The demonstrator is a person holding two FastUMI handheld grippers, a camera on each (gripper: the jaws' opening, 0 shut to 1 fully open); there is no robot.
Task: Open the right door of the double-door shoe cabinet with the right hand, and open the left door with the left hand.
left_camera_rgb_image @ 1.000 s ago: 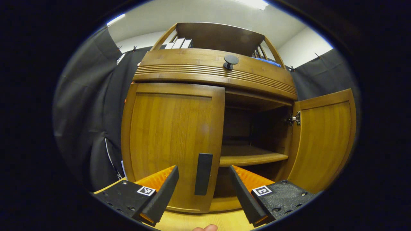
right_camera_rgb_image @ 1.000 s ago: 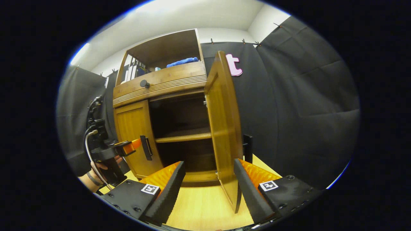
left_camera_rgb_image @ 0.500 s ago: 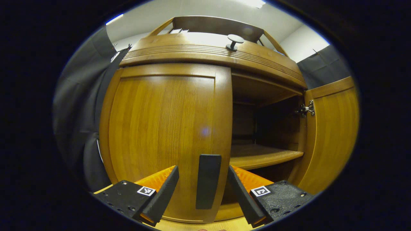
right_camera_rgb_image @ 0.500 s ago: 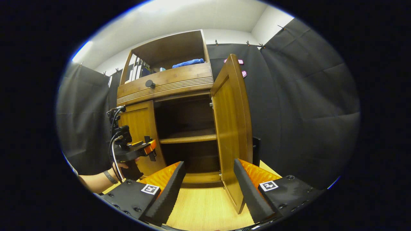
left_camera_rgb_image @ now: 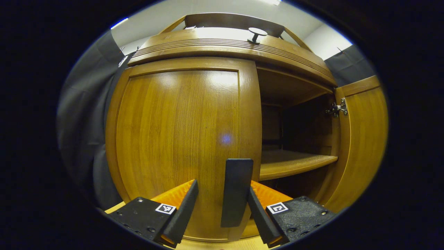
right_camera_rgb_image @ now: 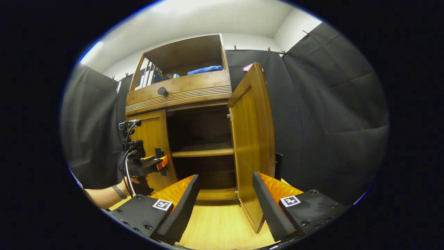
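Left tongs (left_camera_rgb_image: 222,208) spread wide, straddling the left door's handle (left_camera_rgb_image: 236,192) at lower centre, closer than a second ago; right finger looks against it. Left door (left_camera_rgb_image: 180,139) closed. Right door (right_camera_rgb_image: 253,139) swung open mid-frame, shelf (right_camera_rgb_image: 203,151) bare. Right tongs (right_camera_rgb_image: 224,205) released, grasping nothing.

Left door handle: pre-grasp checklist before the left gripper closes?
1. Handle between left gripper fingers: ok, it stands in the gap.
2. Jaws open wide enough: ok, space on the left side; right finger looks close, contact cannot tell.
3. Left door shut, ready to pull: ok.
4. Right door already swung open: ok.
5. Right gripper out of the left door's swing: ok, open, holding nothing, in front of the open right half.
6. Finger depth past the handle: cannot tell.
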